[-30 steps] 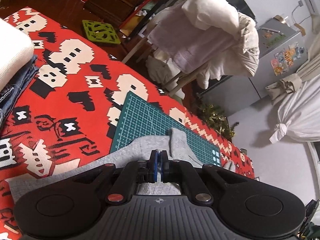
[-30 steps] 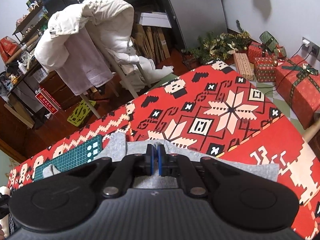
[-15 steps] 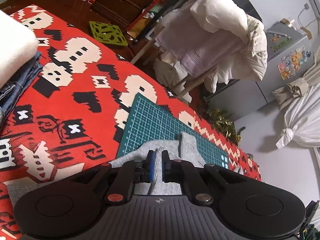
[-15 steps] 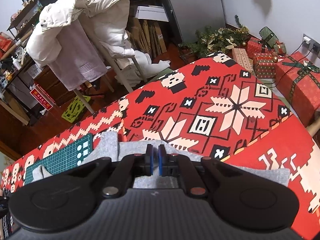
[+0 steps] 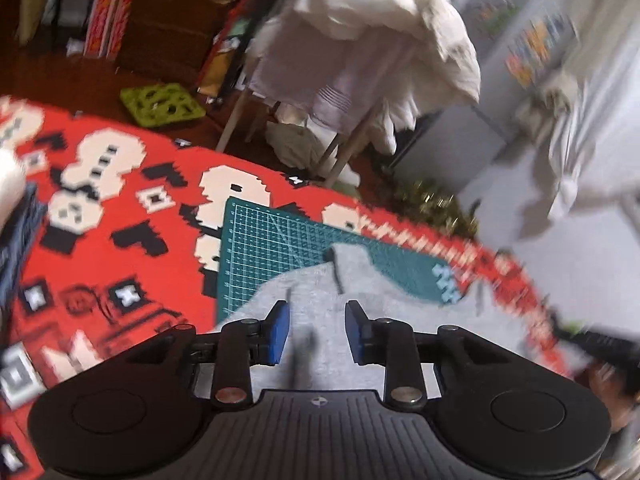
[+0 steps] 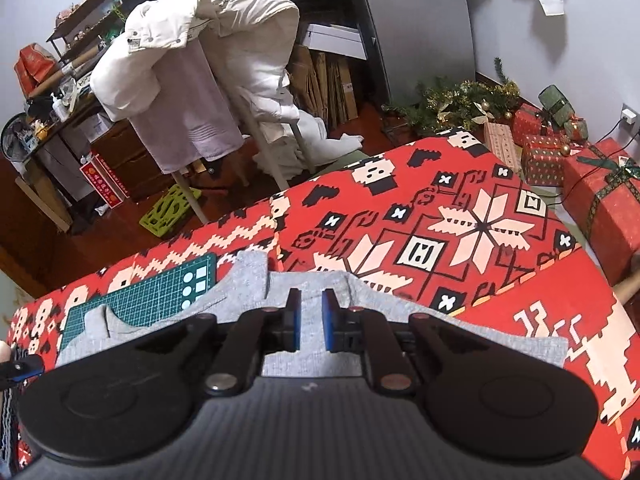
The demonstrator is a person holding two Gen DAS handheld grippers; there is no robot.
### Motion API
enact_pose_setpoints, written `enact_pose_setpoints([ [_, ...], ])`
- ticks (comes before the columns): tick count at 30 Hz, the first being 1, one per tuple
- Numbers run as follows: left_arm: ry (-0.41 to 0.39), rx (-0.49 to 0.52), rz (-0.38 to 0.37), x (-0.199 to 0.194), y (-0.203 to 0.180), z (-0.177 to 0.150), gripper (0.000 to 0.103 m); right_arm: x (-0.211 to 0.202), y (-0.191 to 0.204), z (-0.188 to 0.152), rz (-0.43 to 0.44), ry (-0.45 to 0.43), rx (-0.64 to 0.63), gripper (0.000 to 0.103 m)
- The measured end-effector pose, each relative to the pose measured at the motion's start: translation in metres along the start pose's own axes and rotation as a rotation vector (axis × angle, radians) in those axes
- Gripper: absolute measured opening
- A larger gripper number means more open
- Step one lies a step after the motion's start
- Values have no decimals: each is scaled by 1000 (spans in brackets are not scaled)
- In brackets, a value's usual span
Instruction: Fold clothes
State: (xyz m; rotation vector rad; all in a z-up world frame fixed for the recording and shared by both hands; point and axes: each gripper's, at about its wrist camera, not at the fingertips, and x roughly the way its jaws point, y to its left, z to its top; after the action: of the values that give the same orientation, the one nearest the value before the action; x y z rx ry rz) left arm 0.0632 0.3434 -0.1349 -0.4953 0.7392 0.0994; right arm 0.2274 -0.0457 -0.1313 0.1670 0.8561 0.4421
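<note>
A grey garment [image 5: 360, 280] lies flat on the red patterned blanket [image 5: 120, 220], its far edge over a green cutting mat [image 5: 280, 240]. My left gripper [image 5: 317, 312] hovers over the cloth, open, with nothing between its blue pads; this view is blurred by motion. In the right wrist view the same grey garment [image 6: 440, 344] spreads under my right gripper [image 6: 311, 300]. Its jaws stand a little apart, open, and cloth shows through the gap. The cutting mat [image 6: 140, 304] lies to the left on the blanket [image 6: 440, 220].
A stack of folded clothes [image 5: 16, 208] sits at the blanket's left edge. Beyond the far edge stands a chair draped with white garments [image 6: 200, 60]. Wrapped gift boxes [image 6: 580, 160] lie on the floor at right. A fridge [image 6: 420, 20] stands behind.
Both grippers, shut on the grey garment a second ago, have opened and let it go. The left gripper opened wider and is moving, blurring its view.
</note>
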Motion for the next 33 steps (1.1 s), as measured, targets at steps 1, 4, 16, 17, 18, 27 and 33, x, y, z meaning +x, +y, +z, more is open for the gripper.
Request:
enact_pose_setpoints([
  [1, -3, 44, 14, 2, -3, -1, 28, 0, 1, 0, -3, 1, -5, 12],
  [4, -32, 178, 23, 6, -14, -5, 28, 3, 1, 0, -16, 0, -21, 13],
  [16, -7, 369, 134, 36, -34, -11, 28, 21, -3, -2, -63, 2, -62, 13],
  [17, -2, 365, 137, 38, -33, -11, 28, 22, -2, -2, -66, 2, -69, 13],
  [18, 2, 362, 140, 39, -33, -11, 28, 24, -2, -2, -69, 1, -77, 13],
  [27, -31, 371, 125, 32, -36, -14, 4, 50, 2, -1, -58, 28, -136, 11],
  [33, -91, 346, 118, 13, -36, -12, 3, 49, 3, -3, -39, 17, -131, 2],
])
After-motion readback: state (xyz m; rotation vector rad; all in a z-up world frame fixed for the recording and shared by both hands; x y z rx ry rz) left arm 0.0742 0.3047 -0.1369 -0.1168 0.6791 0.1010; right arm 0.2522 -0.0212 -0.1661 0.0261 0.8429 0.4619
